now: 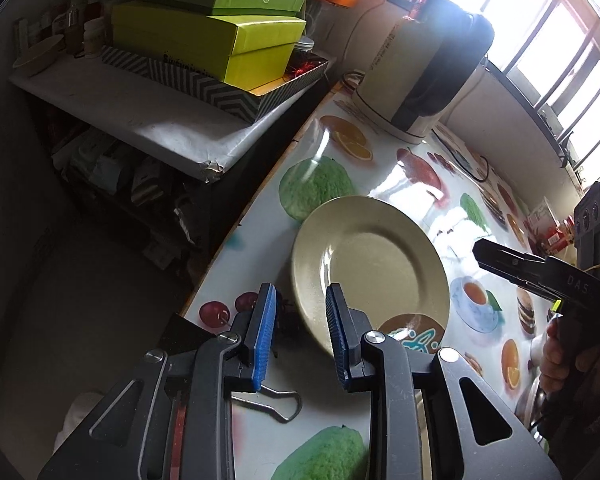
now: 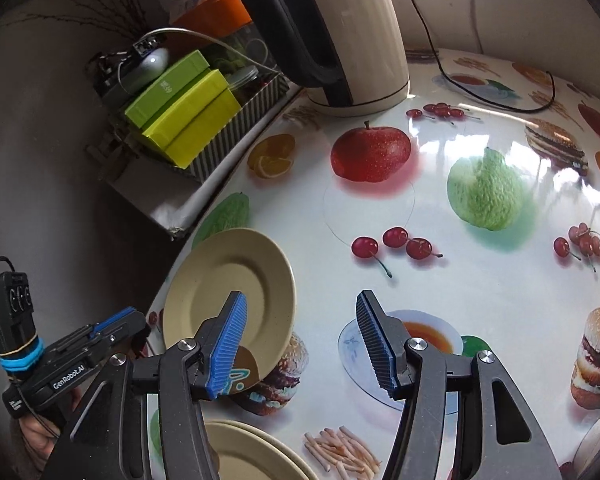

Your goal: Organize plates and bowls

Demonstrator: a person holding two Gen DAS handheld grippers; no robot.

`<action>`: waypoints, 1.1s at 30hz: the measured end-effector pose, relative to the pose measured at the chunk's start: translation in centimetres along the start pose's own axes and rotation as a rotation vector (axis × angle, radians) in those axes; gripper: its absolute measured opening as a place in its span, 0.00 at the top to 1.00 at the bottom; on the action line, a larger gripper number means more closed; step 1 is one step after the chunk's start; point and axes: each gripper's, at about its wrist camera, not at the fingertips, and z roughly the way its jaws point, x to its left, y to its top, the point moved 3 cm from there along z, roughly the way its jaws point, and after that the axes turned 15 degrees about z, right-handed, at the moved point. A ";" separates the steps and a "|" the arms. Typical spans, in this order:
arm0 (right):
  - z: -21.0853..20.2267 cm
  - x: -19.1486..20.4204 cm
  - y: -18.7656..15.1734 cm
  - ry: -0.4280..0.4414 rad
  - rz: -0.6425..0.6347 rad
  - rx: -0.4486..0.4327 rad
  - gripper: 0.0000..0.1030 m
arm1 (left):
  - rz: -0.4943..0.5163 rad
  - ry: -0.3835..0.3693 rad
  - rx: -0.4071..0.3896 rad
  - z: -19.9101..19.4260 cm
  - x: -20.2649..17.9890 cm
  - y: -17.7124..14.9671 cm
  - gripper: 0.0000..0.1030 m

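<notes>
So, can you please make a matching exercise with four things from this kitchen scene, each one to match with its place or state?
Things:
1. beige plate
2. kettle
3. green boxes
4. right gripper

Places or states:
A. stacked on the side shelf
B. jaws open, nothing between them
C. near the table's edge
D. at the table's far end

Pairs: 1-C, 2-D, 3-A, 4-B

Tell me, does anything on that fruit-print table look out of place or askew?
The beige plate sits by the table's edge and looks tilted, one side apparently propped on something brown beneath it. A loose wire clip lies on the cloth near the left gripper. On the side shelf, the covering's corner is torn.
</notes>
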 end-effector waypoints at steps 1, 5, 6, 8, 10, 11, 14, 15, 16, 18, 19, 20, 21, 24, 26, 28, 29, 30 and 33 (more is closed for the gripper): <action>0.4 -0.2 0.3 0.017 0.017 0.005 0.44 | -0.006 -0.006 0.003 0.2 0.1 0.0 0.74; 1.9 0.2 0.4 0.038 -0.018 0.035 0.44 | -0.039 -0.035 0.023 1.0 0.7 0.2 0.74; 2.2 0.3 0.4 0.029 -0.024 0.043 0.44 | -0.046 -0.041 0.025 1.1 0.8 0.3 0.74; 3.0 0.3 0.4 0.030 -0.024 0.058 0.44 | -0.058 -0.059 0.027 1.5 0.9 0.3 0.74; 3.6 0.2 0.5 0.039 -0.015 0.065 0.46 | -0.071 -0.067 0.034 1.7 1.0 0.3 0.74; 3.8 0.1 0.6 0.040 -0.009 0.066 0.49 | -0.072 -0.065 0.035 1.9 1.1 0.2 0.74; 4.4 0.0 0.6 0.052 -0.005 0.075 0.57 | -0.092 -0.064 0.042 2.2 1.3 0.0 0.74; 4.5 0.0 0.5 0.053 -0.003 0.077 0.61 | -0.099 -0.070 0.040 2.2 1.4 0.0 0.74; 4.7 0.0 0.5 0.057 -0.002 0.081 0.62 | -0.098 -0.077 0.039 2.3 1.3 0.1 0.74; 4.9 0.1 0.5 0.059 -0.003 0.088 0.66 | -0.094 -0.075 0.039 2.4 1.2 0.1 0.74; 5.0 0.2 0.4 0.060 -0.005 0.090 0.66 | -0.095 -0.078 0.041 2.4 1.2 0.1 0.74; 5.0 0.2 0.4 0.060 -0.006 0.093 0.67 | -0.100 -0.084 0.041 2.5 1.2 0.1 0.74; 5.1 0.2 0.3 0.062 -0.005 0.097 0.70 | -0.107 -0.088 0.041 2.6 1.2 0.1 0.75; 5.3 0.3 0.2 0.062 -0.010 0.107 0.78 | -0.105 -0.096 0.041 2.8 1.0 0.1 0.80; 5.4 0.4 0.0 0.058 -0.017 0.111 0.80 | -0.107 -0.098 0.045 3.0 0.9 0.1 0.84; 5.5 0.5 -0.1 0.054 -0.025 0.112 0.82 | -0.114 -0.099 0.042 3.0 0.9 0.1 0.84; 5.5 0.5 -0.1 0.050 -0.030 0.111 0.83 | -0.115 -0.099 0.041 3.0 0.9 0.1 0.85; 5.5 0.5 -0.1 0.052 -0.033 0.111 0.84 | -0.117 -0.099 0.040 3.0 0.9 0.1 0.85; 5.5 0.5 -0.1 0.055 -0.031 0.109 0.85 | -0.116 -0.096 0.040 3.0 0.9 0.1 0.85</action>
